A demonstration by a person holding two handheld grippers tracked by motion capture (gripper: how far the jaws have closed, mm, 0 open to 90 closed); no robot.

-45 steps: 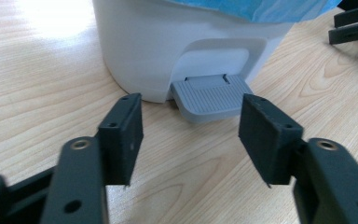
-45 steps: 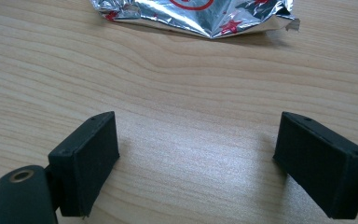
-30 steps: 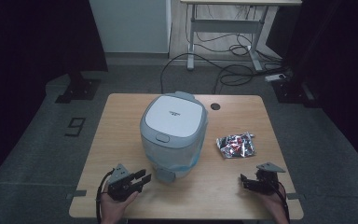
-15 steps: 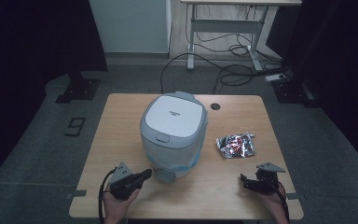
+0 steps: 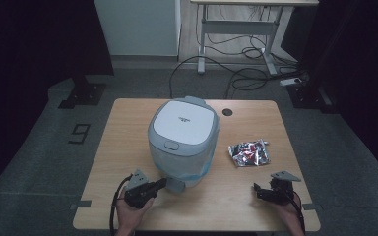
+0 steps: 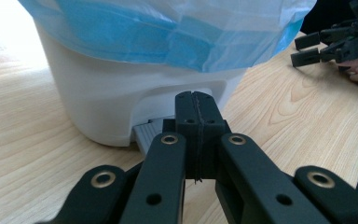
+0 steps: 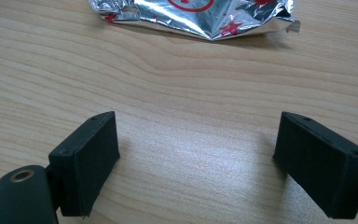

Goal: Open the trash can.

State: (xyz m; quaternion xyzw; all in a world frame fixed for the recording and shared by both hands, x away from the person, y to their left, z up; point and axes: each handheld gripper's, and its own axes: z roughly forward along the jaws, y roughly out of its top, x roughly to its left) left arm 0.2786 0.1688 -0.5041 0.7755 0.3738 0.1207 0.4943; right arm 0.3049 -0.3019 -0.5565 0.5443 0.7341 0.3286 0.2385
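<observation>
At the lower left of the high view, the left gripper [image 5: 161, 184] has its jaws pressed together, holding nothing, right at the grey pedal [image 6: 150, 135] under the white bin [image 5: 183, 137] in the middle. A foil packet [image 5: 248, 153] lies to the right. At the lower right, near the table [image 5: 128, 128] edge, the right gripper [image 5: 257, 189] is wide open over bare wood.

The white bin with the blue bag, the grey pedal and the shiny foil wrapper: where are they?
White plastic bin [image 5: 182, 123], high view, lid top.
Grey pedal [image 6: 150, 135], left gripper view, flat top.
Shiny foil wrapper [image 5: 248, 153], high view, middle.
</observation>
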